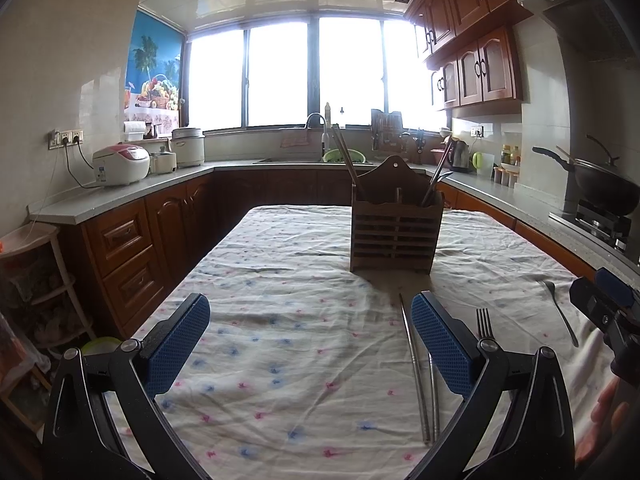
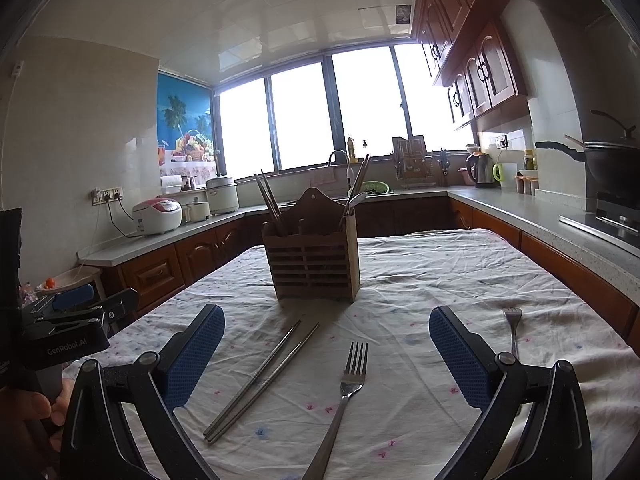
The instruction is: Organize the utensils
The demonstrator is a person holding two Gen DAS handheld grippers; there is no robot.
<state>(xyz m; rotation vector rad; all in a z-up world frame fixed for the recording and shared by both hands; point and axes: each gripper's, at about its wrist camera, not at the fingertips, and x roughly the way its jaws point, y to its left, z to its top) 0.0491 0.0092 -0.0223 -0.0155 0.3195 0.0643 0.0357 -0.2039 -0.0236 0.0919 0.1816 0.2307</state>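
A wooden utensil holder (image 1: 396, 228) (image 2: 314, 256) stands upright mid-table, with wooden chopsticks in its left compartment and metal utensils in its right. A pair of metal chopsticks (image 1: 420, 376) (image 2: 264, 376) lies flat on the cloth. Beside them lies a fork (image 1: 484, 322) (image 2: 344, 392), and a second fork (image 1: 560, 312) (image 2: 512, 324) lies farther right. My left gripper (image 1: 312, 340) hovers open over the cloth, just left of the chopsticks. My right gripper (image 2: 326, 354) is open above the first fork, and nothing sits between its fingers.
The table carries a wrinkled floral cloth (image 1: 280, 280). Counters run round three sides, with rice cookers (image 1: 120, 164) on the left, a sink (image 1: 320, 158) under the window and a wok (image 1: 600, 184) on the stove at right. A plastic rack (image 1: 36, 280) stands at the left.
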